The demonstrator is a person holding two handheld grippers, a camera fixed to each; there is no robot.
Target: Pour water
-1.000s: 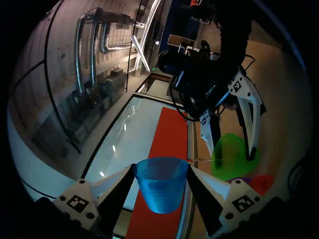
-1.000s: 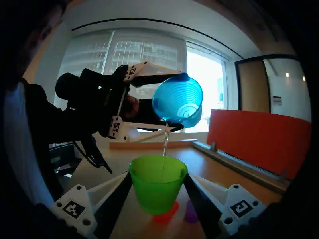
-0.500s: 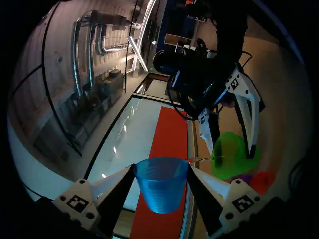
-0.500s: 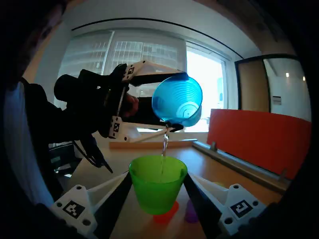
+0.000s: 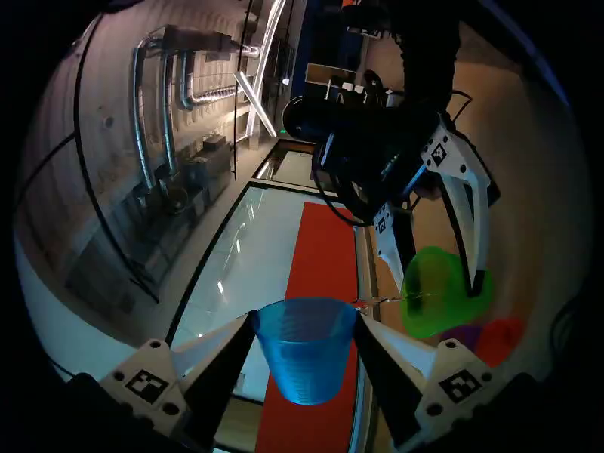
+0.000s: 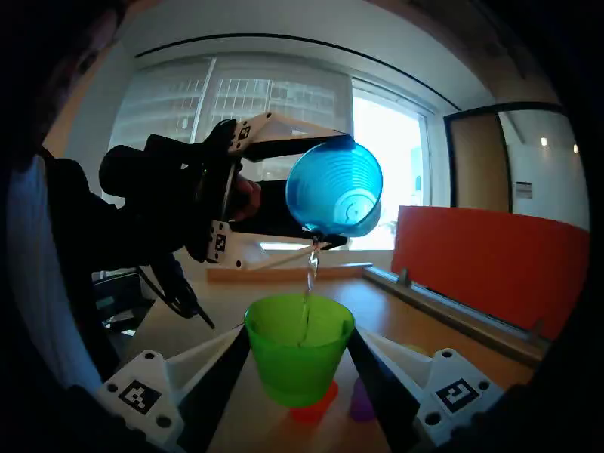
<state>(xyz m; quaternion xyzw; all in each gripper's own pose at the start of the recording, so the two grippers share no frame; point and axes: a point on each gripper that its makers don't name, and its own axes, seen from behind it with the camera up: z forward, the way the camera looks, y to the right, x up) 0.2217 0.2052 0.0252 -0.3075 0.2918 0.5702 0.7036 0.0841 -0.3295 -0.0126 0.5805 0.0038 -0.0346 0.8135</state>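
Left claw is clamped across the blue cup, fingers pressing high on its sides. In the right gripper view the cup is tipped over, and a thin stream of water drops into the green cup. Right claw is squeezed on that one the same way, upright over the desk, inside the edge where the red screen stands. I can't tell if it's lifted or resting.

My guess is these are thin plastic tumblers: light, a bit bendy, slick when wet. Pinch high on the taper, not too hard or the wall buckles. The green one gets heavier as it fills.
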